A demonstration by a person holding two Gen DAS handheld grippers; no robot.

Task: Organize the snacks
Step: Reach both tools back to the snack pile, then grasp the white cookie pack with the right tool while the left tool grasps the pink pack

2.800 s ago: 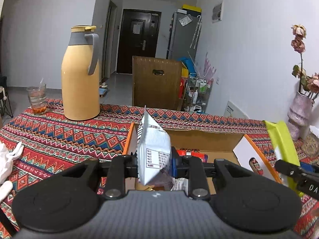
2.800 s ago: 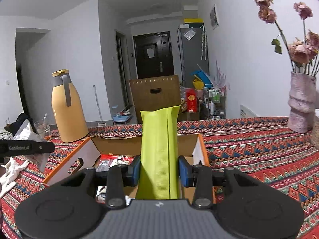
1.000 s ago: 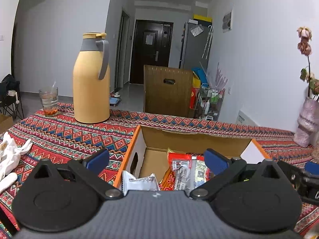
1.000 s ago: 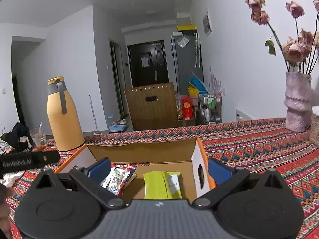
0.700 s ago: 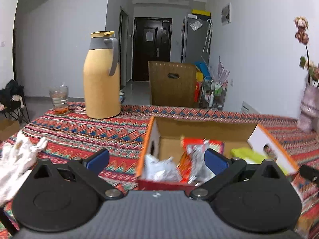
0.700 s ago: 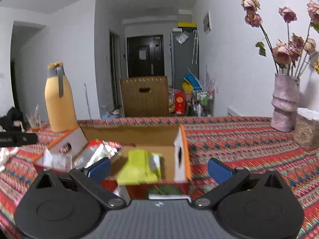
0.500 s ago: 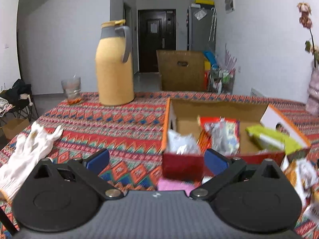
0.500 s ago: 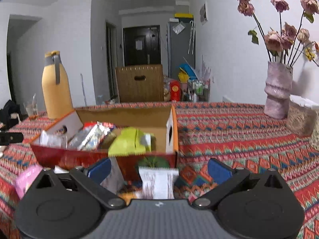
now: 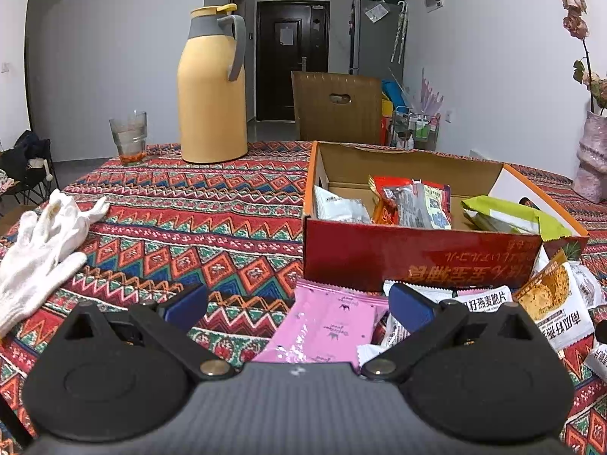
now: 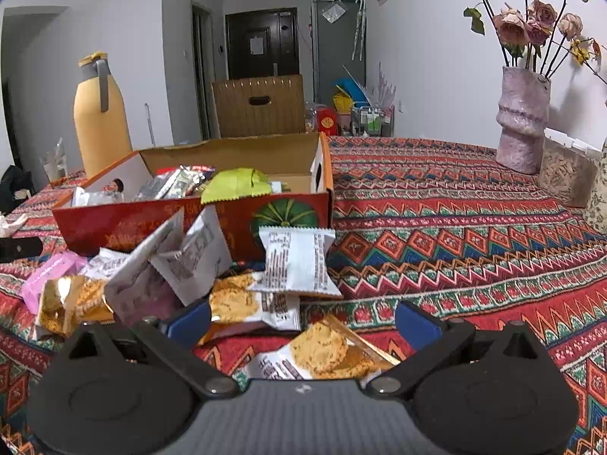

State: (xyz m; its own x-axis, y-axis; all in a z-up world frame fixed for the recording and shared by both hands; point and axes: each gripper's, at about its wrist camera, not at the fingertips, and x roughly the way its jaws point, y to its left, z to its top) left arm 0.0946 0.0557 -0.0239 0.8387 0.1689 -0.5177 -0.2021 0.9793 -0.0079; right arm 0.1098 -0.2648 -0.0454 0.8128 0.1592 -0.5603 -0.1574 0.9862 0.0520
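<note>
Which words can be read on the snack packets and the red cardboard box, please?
"籽燕麦脆片": white snack packet, partly hidden.
"南瓜": orange-and-white cracker packet, the rest unclear.
Gold upside-down characters on the red cardboard box: not readable.
Script on the pink foil packet: too small.

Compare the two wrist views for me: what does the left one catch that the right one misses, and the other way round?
Only the left wrist view shows the white glove lying whole on the cloth, and the left claw, open over the pink packet.

Only the right wrist view shows the vase of dried roses whole, the cracker packet between the open right claw fingers, and the pumpkin print on the box.

Both show the snack box, the green pouch inside it, and the yellow thermos.
</note>
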